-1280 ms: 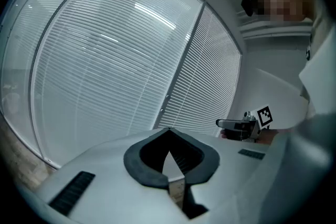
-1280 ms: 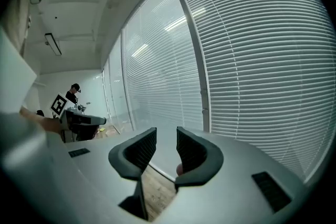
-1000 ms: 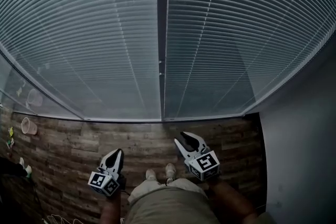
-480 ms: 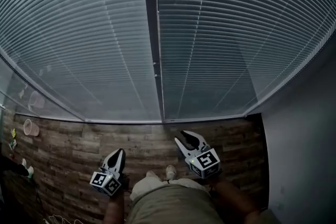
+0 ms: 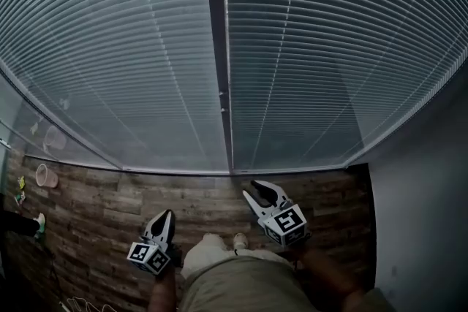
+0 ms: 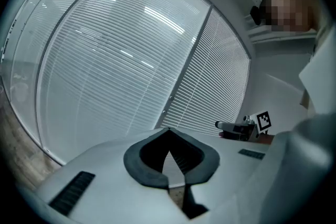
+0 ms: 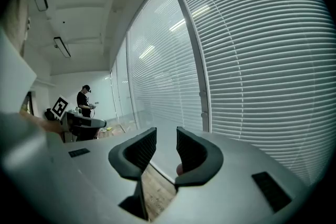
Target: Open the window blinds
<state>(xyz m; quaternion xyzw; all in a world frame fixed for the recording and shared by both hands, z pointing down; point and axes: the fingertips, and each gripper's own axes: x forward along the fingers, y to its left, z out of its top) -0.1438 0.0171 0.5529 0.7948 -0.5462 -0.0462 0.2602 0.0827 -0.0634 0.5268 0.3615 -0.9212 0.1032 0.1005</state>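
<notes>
Closed white slatted blinds cover two window panels, the left blind [image 5: 110, 47] and the right blind [image 5: 329, 47], with a dark mullion [image 5: 214, 25] between them. Two small knobs [image 5: 221, 93] sit on the mullion and also show in the right gripper view as knobs [image 7: 203, 105]. My left gripper [image 5: 167, 215] is held low over the floor, short of the window, jaws shut and empty [image 6: 168, 139]. My right gripper [image 5: 254, 189] points at the foot of the mullion, its jaws a little apart with nothing between them [image 7: 166, 136]. Neither gripper touches the blinds.
Wood-plank floor [image 5: 95, 208] runs along the window. A pink cup [image 5: 45, 175] stands at the far left by the glass. A grey wall [image 5: 424, 215] closes the right side. My own legs and shoes [image 5: 219, 241] are between the grippers. Another person [image 7: 84, 99] stands far off.
The right gripper has edged a little closer to the window's bottom rail. The left gripper has hardly moved. Both pairs of jaws and the slats stand as before.
</notes>
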